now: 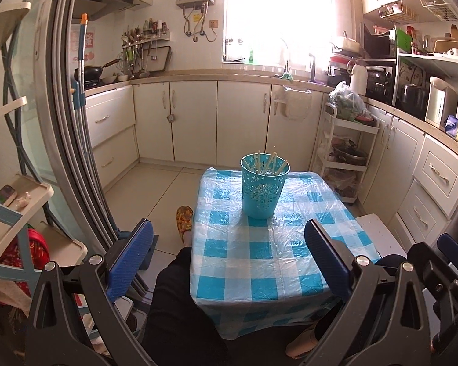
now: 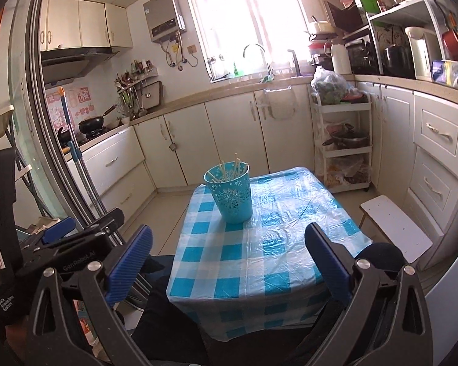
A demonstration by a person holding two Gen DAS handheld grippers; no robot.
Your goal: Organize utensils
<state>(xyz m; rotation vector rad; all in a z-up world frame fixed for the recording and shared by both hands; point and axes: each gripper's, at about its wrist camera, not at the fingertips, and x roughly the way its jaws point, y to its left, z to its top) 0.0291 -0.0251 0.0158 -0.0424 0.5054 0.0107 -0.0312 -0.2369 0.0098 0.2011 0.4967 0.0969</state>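
Kitchen cabinets ring a small checked table [image 1: 259, 262] where chopsticks [image 1: 270, 163] already stand in the teal cup [image 1: 261, 192], well ahead of both the left gripper [image 1: 229, 262] and right gripper [image 2: 229, 262], fingers spread wide and empty, so the sorting looks finished.

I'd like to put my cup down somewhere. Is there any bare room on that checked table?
Plenty. The only thing on the checked tablecloth is the teal holder with chopsticks, toward the far edge. The whole near half, between the holder and both open grippers, left and right, is bare, as are the strips either side. The counter at right is crowded.
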